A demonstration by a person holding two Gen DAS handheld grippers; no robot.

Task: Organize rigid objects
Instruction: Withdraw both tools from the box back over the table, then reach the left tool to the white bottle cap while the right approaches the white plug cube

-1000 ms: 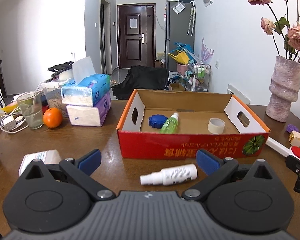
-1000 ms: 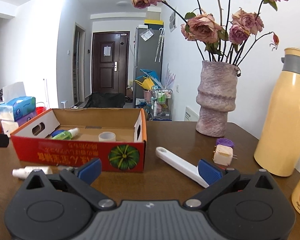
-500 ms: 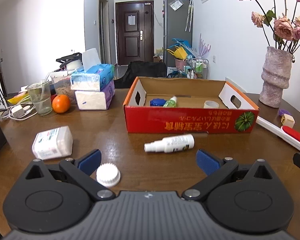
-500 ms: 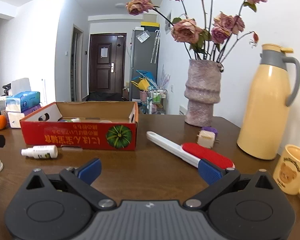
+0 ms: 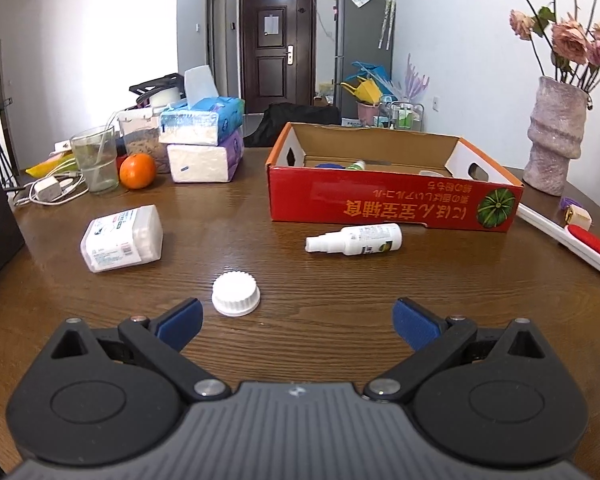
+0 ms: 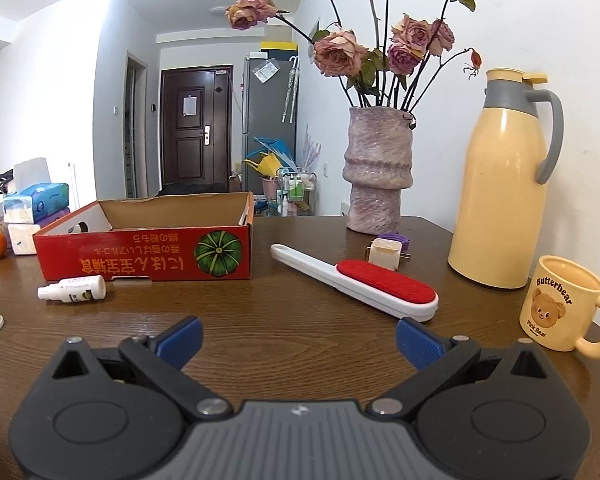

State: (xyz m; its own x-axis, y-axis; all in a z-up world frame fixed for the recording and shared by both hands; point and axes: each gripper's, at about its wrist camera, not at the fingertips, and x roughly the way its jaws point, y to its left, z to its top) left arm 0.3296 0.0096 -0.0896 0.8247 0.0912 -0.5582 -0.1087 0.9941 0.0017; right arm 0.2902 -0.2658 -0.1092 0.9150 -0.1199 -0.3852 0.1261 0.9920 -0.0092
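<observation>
My left gripper (image 5: 296, 316) and right gripper (image 6: 299, 336) both gape, empty. Nearest, a ribbed white cap (image 5: 236, 294) sits on the wood-grain table (image 5: 340, 280). Beyond, the spray bottle (image 5: 354, 239) lies flat, nozzle leftward, just before the red cardboard box (image 5: 392, 204).

1. A home: dark brown panelled front door (image 5: 275, 50) at top centre, tall grey fridge (image 5: 364, 46) beside it.
2. Right of frame, dried pink roses in a rough mauve vase (image 6: 378, 170), cream thermos jug (image 6: 500, 184).
</observation>
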